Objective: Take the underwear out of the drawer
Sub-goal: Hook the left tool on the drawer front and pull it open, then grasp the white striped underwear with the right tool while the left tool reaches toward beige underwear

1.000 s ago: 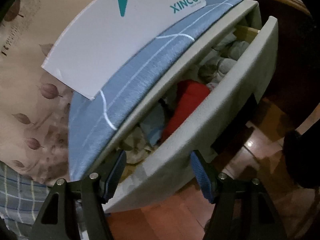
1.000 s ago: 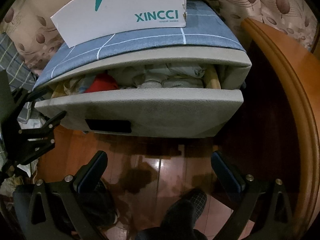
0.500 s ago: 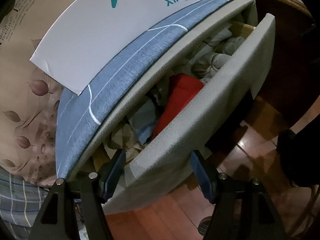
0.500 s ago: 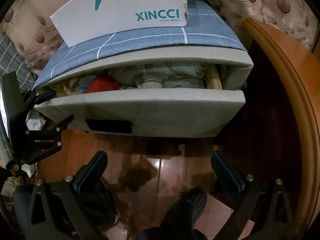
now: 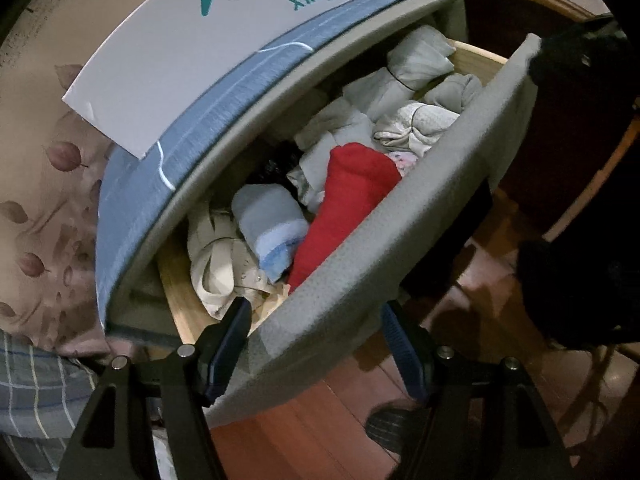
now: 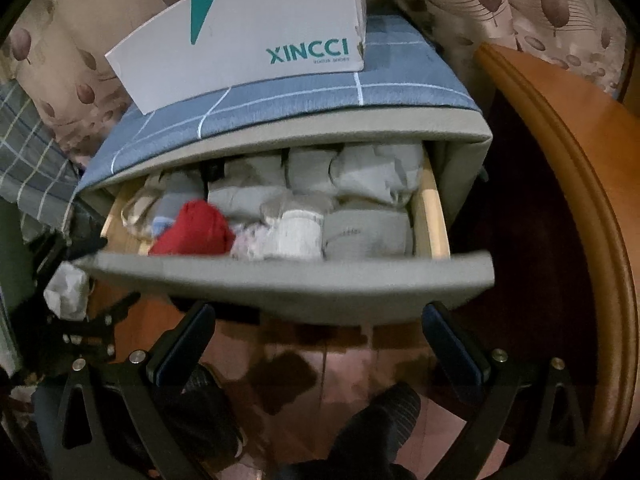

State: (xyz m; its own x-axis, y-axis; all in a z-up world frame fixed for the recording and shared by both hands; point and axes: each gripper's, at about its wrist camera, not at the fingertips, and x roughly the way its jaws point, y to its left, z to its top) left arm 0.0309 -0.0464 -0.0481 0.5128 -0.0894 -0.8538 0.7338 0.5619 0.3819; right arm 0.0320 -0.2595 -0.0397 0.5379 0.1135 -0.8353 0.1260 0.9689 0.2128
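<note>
The drawer [image 6: 288, 280] has slid further out than a moment ago, left gripper [image 5: 316, 336] straddling its front corner, jaws apart. Inside, red underwear [image 6: 192, 232] lies against the front among grey rolls. The right gripper [image 6: 316, 340] hangs below, jaws apart.

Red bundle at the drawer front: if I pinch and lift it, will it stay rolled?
The red bundle looks like soft rolled cloth, so it will probably sag and partly unroll. It seems light. It is wedged against the drawer front and the pale blue roll, so neighbours may drag along.
</note>
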